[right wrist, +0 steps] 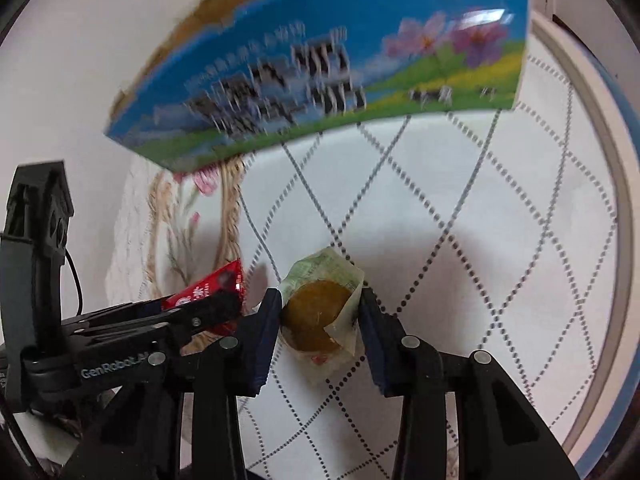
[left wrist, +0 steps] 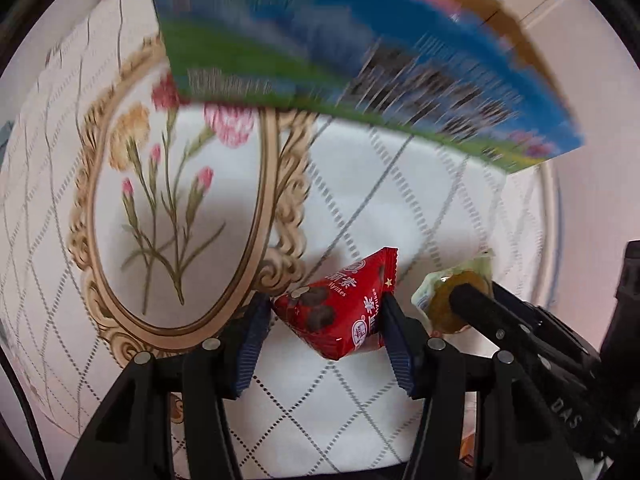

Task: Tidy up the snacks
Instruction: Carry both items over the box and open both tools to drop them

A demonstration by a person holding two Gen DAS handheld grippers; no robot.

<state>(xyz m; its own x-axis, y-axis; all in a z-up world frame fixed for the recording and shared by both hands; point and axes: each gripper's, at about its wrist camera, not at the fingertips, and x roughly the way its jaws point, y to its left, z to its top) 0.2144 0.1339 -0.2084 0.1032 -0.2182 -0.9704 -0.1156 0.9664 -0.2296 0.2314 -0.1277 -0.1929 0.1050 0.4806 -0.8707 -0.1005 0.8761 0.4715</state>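
My left gripper [left wrist: 326, 312] is shut on a red chocolate snack packet [left wrist: 340, 304], held above the table. My right gripper [right wrist: 320, 312] is shut on a round brown pastry in a clear greenish wrapper [right wrist: 320, 312]. The two grippers are side by side: the pastry [left wrist: 456, 296] shows at right in the left wrist view, and the red packet [right wrist: 212, 288] shows at left in the right wrist view. A blue and green cardboard box [left wrist: 340, 52] with an open top stands ahead of both; it also shows in the right wrist view [right wrist: 320, 68], blurred.
A white tablecloth [left wrist: 400, 200] with a grey diamond pattern and a framed flower print [left wrist: 168, 208] covers the round table. The table's rim [right wrist: 600, 184] curves along the right. A pale wall is behind the box.
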